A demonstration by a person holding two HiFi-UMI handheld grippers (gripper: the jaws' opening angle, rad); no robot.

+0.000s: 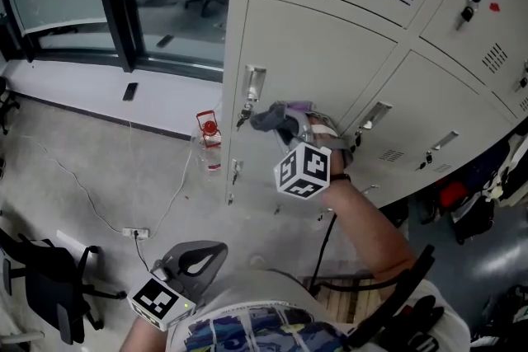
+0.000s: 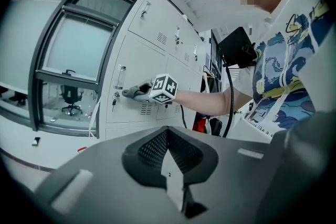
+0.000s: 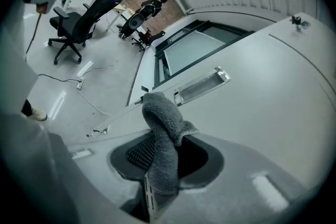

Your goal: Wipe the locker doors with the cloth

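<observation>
My right gripper is shut on a grey fluffy cloth and holds it against a pale grey locker door, just right of that door's recessed handle. In the right gripper view the cloth sticks up out of the shut jaws, with the handle close behind it. My left gripper hangs low by my body, away from the lockers, its jaws together with nothing between them. From the left gripper view the right gripper shows at the door.
More locker doors run to the right, with bags on the floor below them. A red-topped bottle stands at the locker's left corner. A power strip with cable lies on the floor. An office chair is at lower left.
</observation>
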